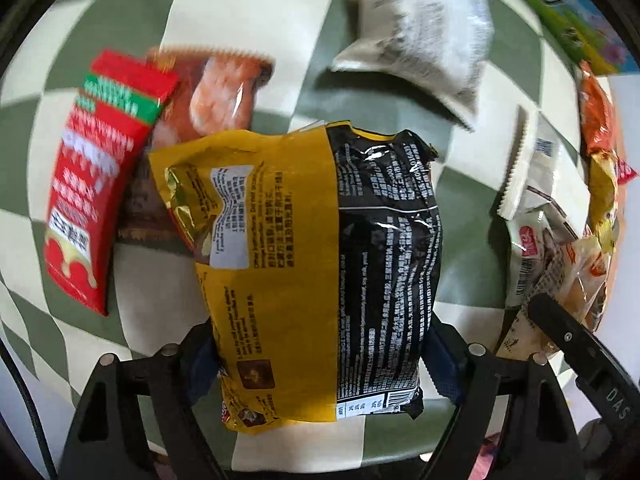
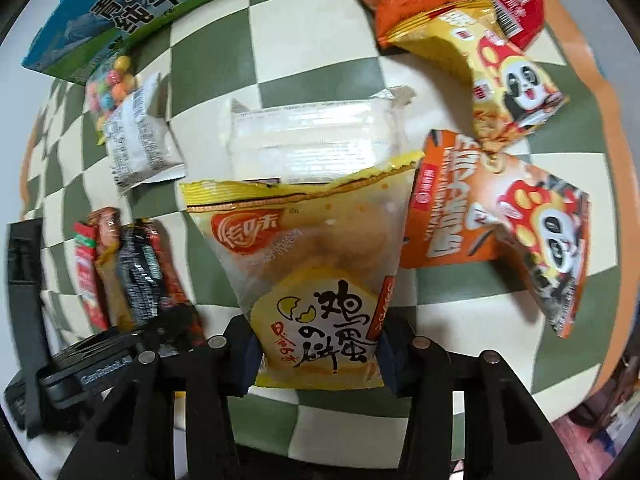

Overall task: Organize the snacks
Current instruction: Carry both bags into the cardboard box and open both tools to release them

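My left gripper [image 1: 320, 364] is shut on a yellow and black snack packet [image 1: 320, 248], held above the green and cream checkered cloth [image 1: 280, 40]. A red packet [image 1: 92, 176] and a clear packet of orange-brown snacks [image 1: 216, 92] lie beside and under it at the left. My right gripper [image 2: 316, 356] is shut on a yellow egg-cake packet [image 2: 316, 280]. A clear white packet [image 2: 312, 136] lies just beyond it. The left gripper [image 2: 80, 376] and its packet [image 2: 140, 272] show at the left of the right wrist view.
A white pouch [image 1: 424, 40] lies at the back, and several white and orange packets [image 1: 560, 220] sit at the right. In the right wrist view, a blue-green milk carton [image 2: 132, 8], candy bag [image 2: 110, 80], white pouch [image 2: 140, 136] and orange panda packets [image 2: 508, 216] surround the middle.
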`<state>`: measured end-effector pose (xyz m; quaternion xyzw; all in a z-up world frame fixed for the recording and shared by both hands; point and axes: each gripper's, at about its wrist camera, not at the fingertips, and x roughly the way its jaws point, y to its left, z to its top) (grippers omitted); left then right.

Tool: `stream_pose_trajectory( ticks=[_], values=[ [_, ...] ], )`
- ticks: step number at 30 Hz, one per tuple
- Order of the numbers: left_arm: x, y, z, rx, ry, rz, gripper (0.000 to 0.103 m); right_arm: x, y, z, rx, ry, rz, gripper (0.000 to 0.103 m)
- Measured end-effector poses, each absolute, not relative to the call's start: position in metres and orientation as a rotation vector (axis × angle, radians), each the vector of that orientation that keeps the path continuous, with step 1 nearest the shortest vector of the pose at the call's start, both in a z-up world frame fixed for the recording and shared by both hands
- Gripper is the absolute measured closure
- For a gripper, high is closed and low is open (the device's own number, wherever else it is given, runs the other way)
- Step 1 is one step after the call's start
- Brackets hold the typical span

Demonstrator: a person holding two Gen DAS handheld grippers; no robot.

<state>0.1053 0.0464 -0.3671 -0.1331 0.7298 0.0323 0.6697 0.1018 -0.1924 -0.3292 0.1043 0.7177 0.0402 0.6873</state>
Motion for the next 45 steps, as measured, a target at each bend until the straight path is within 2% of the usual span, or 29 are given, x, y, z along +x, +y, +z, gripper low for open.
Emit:
stream_pose_trajectory(
  ticks=[7, 16, 21, 28, 33, 39, 45],
  values=[
    [0.096, 0.034, -0.334, -0.116, 1.536, 0.005, 0.019, 0.093, -0.197, -0.309, 0.256, 1.543, 0.037, 0.057],
    [0.096, 0.049, -0.238, -0.077, 1.361, -0.071, 0.019, 0.102, -0.205, -0.241, 0.386, 1.460, 0.114, 0.057],
    [0.155, 0.055, -0.178, -0.110, 1.278, -0.117, 0.019, 0.138, -0.201, -0.189, 0.402, 1.380, 0.200, 0.057],
    [0.276, 0.031, -0.129, -0.108, 1.186, -0.132, 0.019, 0.232, -0.202, -0.125, 0.390, 1.263, 0.303, 0.057],
    [0.365, 0.026, -0.143, -0.077, 1.239, -0.134, 0.019, 0.320, -0.197, -0.128, 0.343, 1.252, 0.325, 0.057],
    [0.451, 0.030, -0.201, -0.079, 1.371, -0.121, 0.019, 0.409, -0.190, -0.184, 0.306, 1.331, 0.308, 0.057],
    [0.498, 0.030, -0.240, -0.064, 1.435, -0.094, 0.019, 0.469, -0.182, -0.234, 0.270, 1.401, 0.310, 0.057]
  ],
)
